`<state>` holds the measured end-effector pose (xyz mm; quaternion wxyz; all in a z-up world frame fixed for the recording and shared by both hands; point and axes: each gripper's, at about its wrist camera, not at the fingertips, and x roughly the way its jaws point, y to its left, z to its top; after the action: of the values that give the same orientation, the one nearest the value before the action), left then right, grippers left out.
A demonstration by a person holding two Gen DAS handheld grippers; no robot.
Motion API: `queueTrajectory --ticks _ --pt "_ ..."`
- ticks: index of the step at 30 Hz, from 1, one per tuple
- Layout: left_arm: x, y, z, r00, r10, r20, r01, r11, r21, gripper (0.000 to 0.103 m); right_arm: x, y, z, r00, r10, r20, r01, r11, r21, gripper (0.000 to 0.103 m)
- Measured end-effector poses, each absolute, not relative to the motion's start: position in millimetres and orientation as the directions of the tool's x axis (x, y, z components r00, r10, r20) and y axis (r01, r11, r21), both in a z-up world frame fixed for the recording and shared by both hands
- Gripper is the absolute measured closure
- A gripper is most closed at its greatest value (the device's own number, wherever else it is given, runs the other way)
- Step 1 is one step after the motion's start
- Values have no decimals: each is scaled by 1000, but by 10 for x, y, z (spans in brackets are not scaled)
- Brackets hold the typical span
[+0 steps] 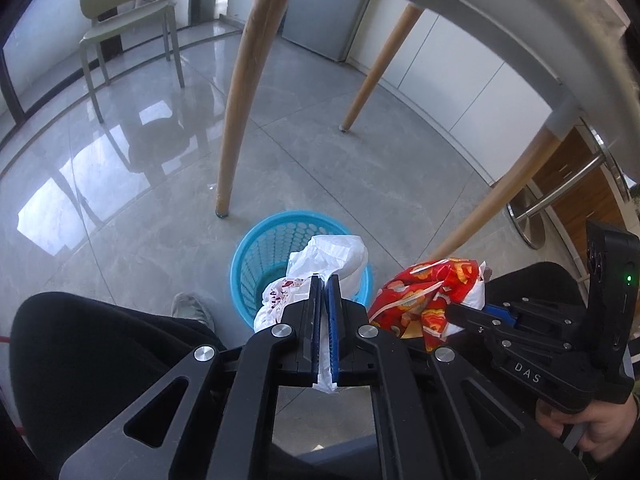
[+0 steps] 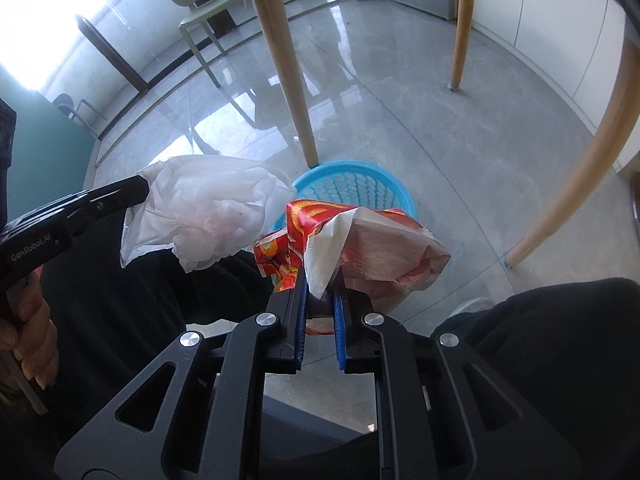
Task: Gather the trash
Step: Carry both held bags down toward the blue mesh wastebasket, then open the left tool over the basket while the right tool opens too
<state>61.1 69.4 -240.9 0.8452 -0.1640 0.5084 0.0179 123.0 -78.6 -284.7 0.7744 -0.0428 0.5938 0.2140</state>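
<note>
A round blue perforated bin (image 1: 272,248) (image 2: 352,188) stands on the grey tiled floor, beside a wooden table leg. My left gripper (image 1: 325,280) is shut on a crumpled white plastic bag (image 1: 332,258) (image 2: 200,208), which hangs over the bin's near rim. My right gripper (image 2: 320,284) (image 1: 452,310) is shut on a red and orange patterned wrapper (image 2: 376,248) (image 1: 428,292) bunched with white plastic, held just right of the bin. Both grippers point steeply down.
Wooden table legs (image 1: 244,96) (image 2: 288,64) stand around the bin under a white tabletop (image 1: 460,4). A green chair (image 1: 128,20) is at the back left. A person's dark-clothed knees (image 1: 100,352) and a shoe (image 1: 192,310) are close below. A metal stool base (image 1: 528,224) sits right.
</note>
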Motion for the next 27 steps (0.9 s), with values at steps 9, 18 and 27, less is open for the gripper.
queueTrajectory --ticks 9,18,27 --pt "957 680 -2771 427 -106 -898 -226 949 -219 100 1555 -695 -3396 145 226 -963 -327 930 169 92" --pt "1310 799 -3126 372 -123 -920 -273 933 -235 100 1865 -664 -3894 68 228 -971 -250 946 204 92" --pt "1614 875 -3496 279 -130 -951 -324 920 -221 100 2066 -592 -4362 3 211 -978 -208 956 205 91"
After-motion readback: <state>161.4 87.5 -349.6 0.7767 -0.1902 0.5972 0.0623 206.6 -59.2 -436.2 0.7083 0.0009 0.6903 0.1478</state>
